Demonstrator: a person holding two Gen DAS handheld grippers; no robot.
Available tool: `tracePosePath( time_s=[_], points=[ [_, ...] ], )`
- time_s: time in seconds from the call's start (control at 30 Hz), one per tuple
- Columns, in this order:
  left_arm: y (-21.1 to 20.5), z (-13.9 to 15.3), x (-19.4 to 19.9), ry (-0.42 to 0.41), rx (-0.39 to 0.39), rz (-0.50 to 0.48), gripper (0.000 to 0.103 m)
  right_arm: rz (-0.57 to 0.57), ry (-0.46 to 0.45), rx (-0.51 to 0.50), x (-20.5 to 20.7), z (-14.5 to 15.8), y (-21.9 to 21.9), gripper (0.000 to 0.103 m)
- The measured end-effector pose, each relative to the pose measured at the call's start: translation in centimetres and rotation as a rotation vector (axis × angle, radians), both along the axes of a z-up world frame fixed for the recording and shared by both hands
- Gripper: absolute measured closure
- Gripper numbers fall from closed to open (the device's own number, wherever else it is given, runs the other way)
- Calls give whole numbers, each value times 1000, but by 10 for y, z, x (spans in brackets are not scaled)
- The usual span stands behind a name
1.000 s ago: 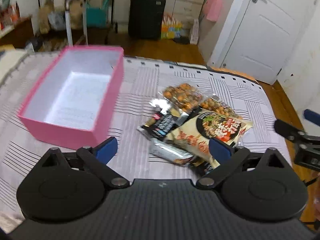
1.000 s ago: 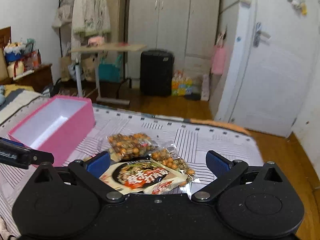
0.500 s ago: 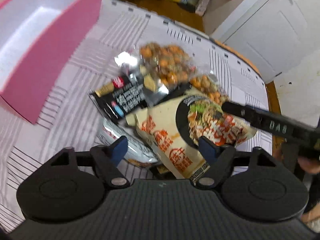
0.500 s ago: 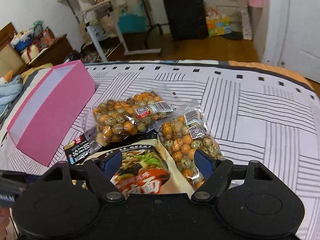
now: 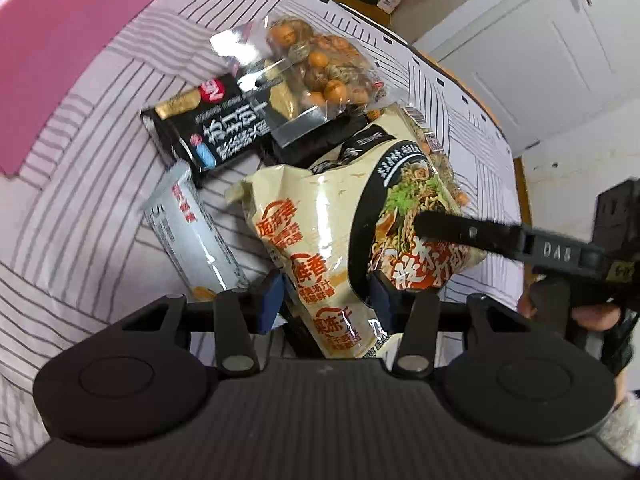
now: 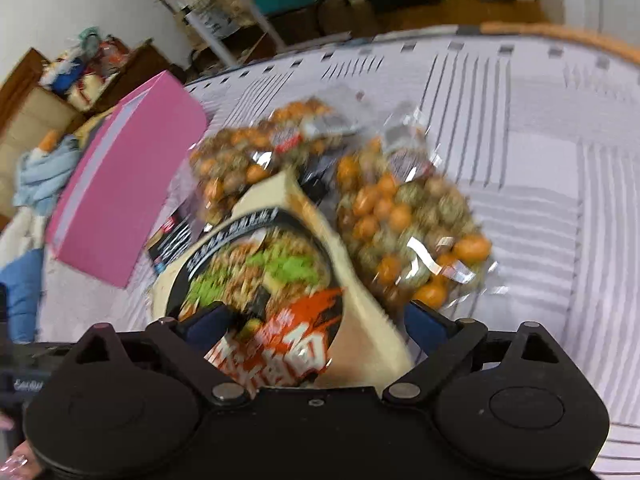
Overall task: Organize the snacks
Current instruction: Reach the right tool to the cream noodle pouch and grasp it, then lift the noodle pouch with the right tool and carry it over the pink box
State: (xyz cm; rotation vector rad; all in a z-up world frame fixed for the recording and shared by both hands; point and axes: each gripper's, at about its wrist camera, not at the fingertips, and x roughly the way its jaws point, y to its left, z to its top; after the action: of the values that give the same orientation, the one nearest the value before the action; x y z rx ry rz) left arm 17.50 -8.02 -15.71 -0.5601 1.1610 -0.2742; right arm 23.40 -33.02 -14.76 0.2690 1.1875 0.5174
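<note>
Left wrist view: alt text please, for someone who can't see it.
The left gripper straddles the near end of a cream noodle packet on a striped bedspread, jaws not visibly clamped. The right gripper's finger lies across the packet's far end; a black packet and pink box sit beyond.
</note>
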Motion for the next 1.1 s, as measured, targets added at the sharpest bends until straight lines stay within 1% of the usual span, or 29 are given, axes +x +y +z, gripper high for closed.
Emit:
tracePosePath(
  time_s=[0.07,0.2,0.27,0.3,0.37,0.47,0.53,0.57,0.63,0.7,0.73,0.8,0.87,0.93,1.1],
  points=[
    [2,-3,-2,-12,-23,18,57,24,-14,8,-3,-3,1,5],
    [3,-10,-6,-22,-60,48,56,119,-93,-57,-11,4,13,6],
    [1,-10,-7,-30,-61,53,56,176,-158,-99,-11,10,18,5],
    [1,-10,-7,-33,-60,53,56,191,-171,-112,-10,12,18,4],
    [1,-12,-8,-38,-62,55,56,212,-159,-109,0,13,18,2],
    [1,-13,-9,-43,-64,49,57,232,-167,-100,9,13,21,3],
    [0,-12,-10,-46,-62,43,57,253,-159,-64,9,11,24,16],
    [-1,-12,-10,-49,-57,39,58,256,-140,-34,8,11,27,16],
    [-4,-10,-11,-66,-47,35,59,237,-168,-72,0,13,32,20],
    [-7,-6,-14,-92,-18,22,59,218,-182,-84,-8,17,34,23],
    [-9,-5,-16,-104,-10,23,59,198,-173,-84,-10,17,33,24],
    [-12,-1,-18,-132,10,12,59,140,-125,-64,-13,17,27,31],
    [-13,6,-19,-157,25,3,59,92,-105,-60,-17,20,22,35],
    [-12,10,-17,-148,34,-14,59,74,-115,-69,-25,23,21,38],
    [-4,14,-14,-101,3,-47,59,12,-83,-97,-42,32,25,40]
  ],
)
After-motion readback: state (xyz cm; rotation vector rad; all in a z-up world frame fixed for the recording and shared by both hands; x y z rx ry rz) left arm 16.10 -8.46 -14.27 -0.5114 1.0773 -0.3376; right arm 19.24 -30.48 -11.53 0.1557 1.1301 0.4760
